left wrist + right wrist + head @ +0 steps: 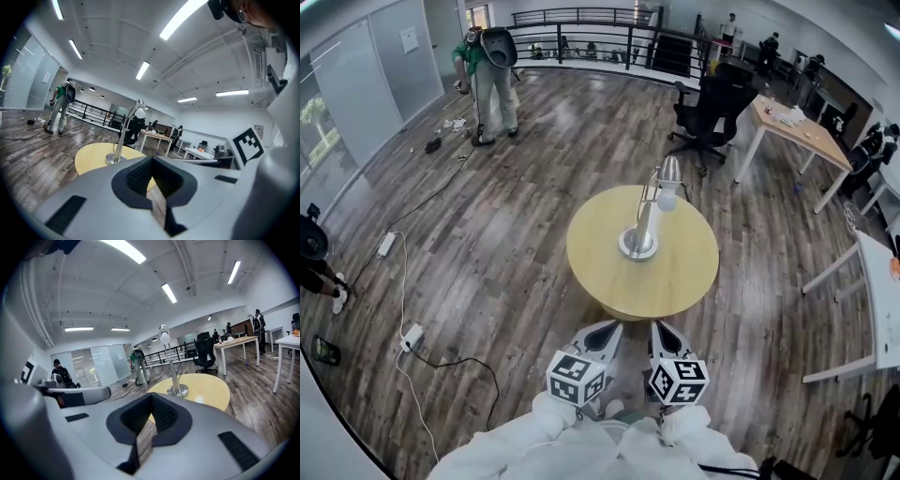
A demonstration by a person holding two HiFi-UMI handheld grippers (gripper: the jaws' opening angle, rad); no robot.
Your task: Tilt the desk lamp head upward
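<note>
left gripper [607, 330]: jaws clenched, nothing in them
right gripper [664, 330]: same, just beside left
table [694, 272]: round, edge just ahead of both
lamp [643, 220]: mid-table, stem near upright, slight lean
head [667, 192]: at stem top, droops toward tabletop
floor left: cables [403, 281]
beyond: chair [708, 108], desk [806, 131] right, person [492, 80] far left

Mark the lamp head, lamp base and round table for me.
lamp head [669, 174]: head view, on the metal shade.
lamp base [636, 249]: head view, on the round metal foot.
round table [689, 267]: head view, on the bare top to the right of the foot.
</note>
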